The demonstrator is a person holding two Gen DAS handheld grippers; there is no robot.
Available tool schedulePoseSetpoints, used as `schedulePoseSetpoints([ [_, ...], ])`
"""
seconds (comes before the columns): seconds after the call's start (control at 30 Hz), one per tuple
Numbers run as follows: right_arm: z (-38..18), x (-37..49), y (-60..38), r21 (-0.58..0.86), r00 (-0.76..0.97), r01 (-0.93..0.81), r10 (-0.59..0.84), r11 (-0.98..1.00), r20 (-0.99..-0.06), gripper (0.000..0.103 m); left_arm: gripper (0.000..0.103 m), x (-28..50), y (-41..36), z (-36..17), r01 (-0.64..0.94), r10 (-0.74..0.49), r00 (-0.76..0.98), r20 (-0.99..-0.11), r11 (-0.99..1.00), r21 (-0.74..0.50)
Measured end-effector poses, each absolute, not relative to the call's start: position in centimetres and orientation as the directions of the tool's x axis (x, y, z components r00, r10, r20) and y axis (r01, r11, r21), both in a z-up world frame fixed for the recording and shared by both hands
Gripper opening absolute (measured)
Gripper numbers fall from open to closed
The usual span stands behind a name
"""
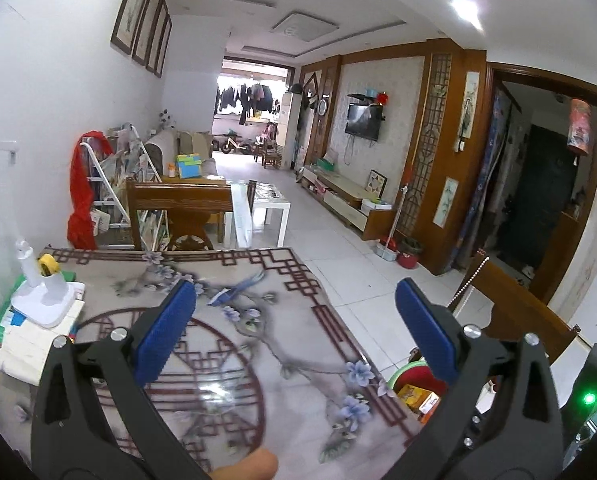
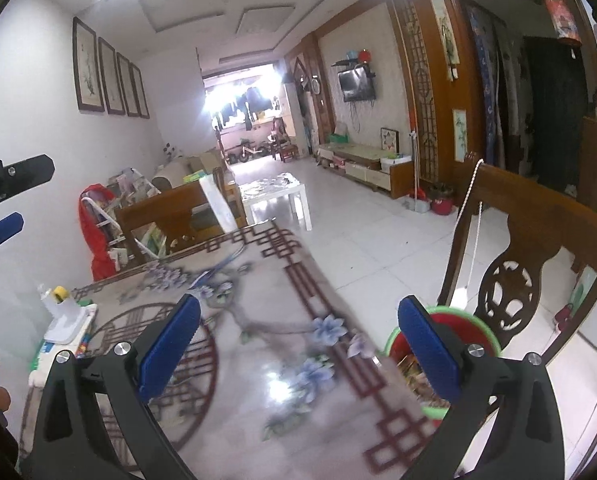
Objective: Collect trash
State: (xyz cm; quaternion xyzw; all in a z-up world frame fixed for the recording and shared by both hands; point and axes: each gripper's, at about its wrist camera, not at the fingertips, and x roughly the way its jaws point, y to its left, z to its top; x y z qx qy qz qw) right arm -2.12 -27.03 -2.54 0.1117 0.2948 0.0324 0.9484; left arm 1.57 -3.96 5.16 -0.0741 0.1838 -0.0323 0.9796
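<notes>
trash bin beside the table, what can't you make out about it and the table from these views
- Bin contents: right wrist view, the right gripper's open jaws cover most of them; only blurred wrappers show.
- Bin in the left wrist view: the left gripper hides all but part of it.
- Table near edge: cut off by both frames.
- Stack under the white stand: labels unreadable.

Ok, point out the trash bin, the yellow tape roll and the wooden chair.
trash bin (image 2: pixel 482 326), right wrist view, red inner wall
yellow tape roll (image 1: pixel 48 263), left wrist view, top of roll
wooden chair (image 2: pixel 508 284), right wrist view, carved back
</notes>
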Motion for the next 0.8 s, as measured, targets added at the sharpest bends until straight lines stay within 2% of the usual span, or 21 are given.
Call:
schedulePoseSetpoints([
  [0.13, -2.2, -3.2, -25.5, 0.233, 0.824, 0.012, 0.123, 0.972, -0.553, 0.096, 0.098, 0.3, -3.1, 5.4, 0.028, -0.070, 0.942, -0.329, 0.991, -0.133],
  [0.3, -2.1, -4.3, -24.4, 0.230, 0.821, 0.025, 0.111, 0.973, -0.560, 0.096, 0.098, -0.6, -2.0, 5.3, 0.074, -0.121, 0.937, -0.328, 0.986, -0.152],
  [0.8, -2.4, -5.8, -23.0, 0.224, 0.801, 0.030, 0.111, 0.974, -0.588, 0.096, 0.098, -2.1, 0.4, 5.4, 0.064, -0.126, 0.932, -0.339, 0.980, -0.190],
])
